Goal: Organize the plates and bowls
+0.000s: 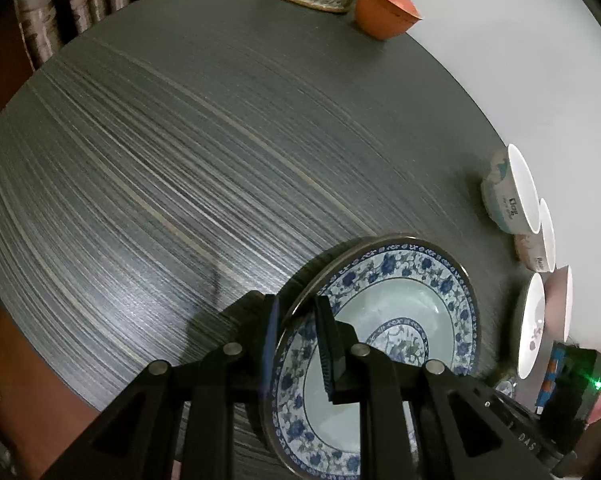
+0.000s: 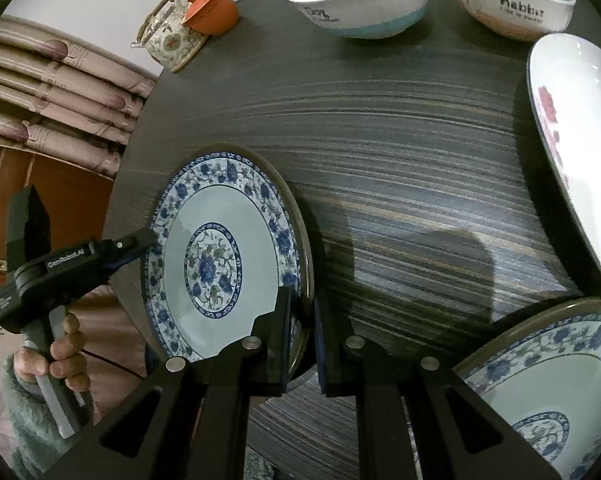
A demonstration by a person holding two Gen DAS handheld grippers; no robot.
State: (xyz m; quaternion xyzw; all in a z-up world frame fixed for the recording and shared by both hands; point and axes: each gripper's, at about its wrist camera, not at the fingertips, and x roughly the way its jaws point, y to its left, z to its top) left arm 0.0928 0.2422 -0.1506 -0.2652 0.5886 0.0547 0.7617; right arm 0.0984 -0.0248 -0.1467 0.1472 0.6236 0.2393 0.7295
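Plate first: the round blue-and-white floral ceramic plate (image 2: 220,216) is up off the dark streaked round wooden table (image 2: 400,160), tilted, its patterned face turned toward the right wrist cam. You've got it pinched from two sides. Your left gripper (image 1: 298,312) is clamped on one edge of its rim, one pad on the face and one on the back. Your right gripper (image 2: 302,308) is closed on the opposite rim the same way. Your bare hand (image 2: 60,352) on the L handle shows just beyond the plate's far edge. A two-point hold makes sense here: the rim is thin and glazed, so one pinch alone would prob. let it swing or slip.

Everything else, relative to that plate:
- A matching second blue-and-white floral plate (image 2: 548,364) lies flat on the R gripper's side, near. Likely the stack target, since same pattern goes w/ same.
- A white plate with pink flowers (image 2: 568,120) sits further out on that side.
- A white bowl with a blue base (image 2: 360,4) and a white bowl lettered "Rabbit" (image 2: 512,0) stand past it, side by side.
- A floral teapot (image 2: 172,40) and an orange lidded cup (image 2: 212,10) are well apart at the far table edge, not part of the job.

Judgement: carry phase, approx. early in the sort. Level the plate before lowering it, and keep both pinches matched so it doesn't twist.
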